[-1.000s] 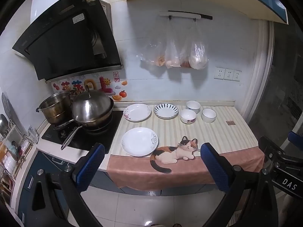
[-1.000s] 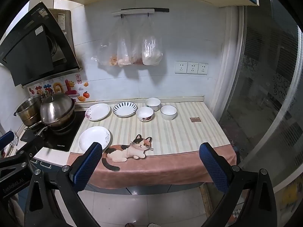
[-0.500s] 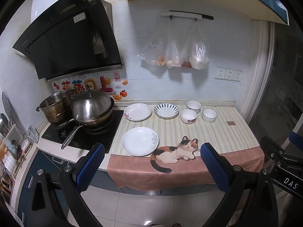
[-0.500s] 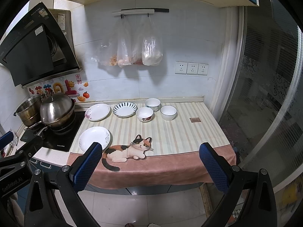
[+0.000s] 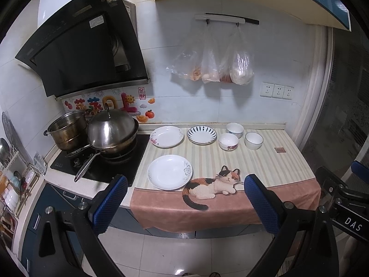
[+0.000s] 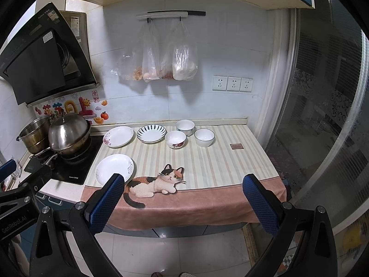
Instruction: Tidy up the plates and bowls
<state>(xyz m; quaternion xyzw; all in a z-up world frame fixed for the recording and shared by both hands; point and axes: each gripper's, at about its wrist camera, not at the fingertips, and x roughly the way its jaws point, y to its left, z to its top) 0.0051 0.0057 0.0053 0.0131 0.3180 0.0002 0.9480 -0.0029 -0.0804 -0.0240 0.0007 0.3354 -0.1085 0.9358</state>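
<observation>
Left wrist view: the left claw (image 5: 184, 204) is seen released, its blue padded fingers (image 5: 110, 204) spread wide with nothing between them, held out in front of the tabletop (image 5: 286, 161) over the tiled floor (image 5: 175, 251). At the right edge of this view, part of the right claw's frame is visible. In the right wrist view the right claw (image 6: 183, 204) is likewise released and empty, level with the hanging pink edge of the cloth (image 6: 207, 205), on which a cat picture (image 6: 156, 182) is printed.

Nearest on the striped cloth, a white plate with a grey pattern (image 5: 170, 172) is laid flat just left of the cat's back. Farther back, a row is formed near the wall: a white plate with red flowers (image 5: 167, 136) at the left, then a blue-striped plate (image 5: 202, 134), then a flowered bowl (image 5: 228, 141), with a blue-patterned bowl (image 5: 234, 130) just behind it and a white bowl with a dark rim (image 5: 254, 140) to the right. All three bowls are upright and apart from the plates.

To the left, a lidded wok (image 5: 113, 133) and a steel pot (image 5: 66, 132) are set on the black hob (image 5: 101, 170). Plastic bags (image 5: 212, 62) are hung on the wall behind.
</observation>
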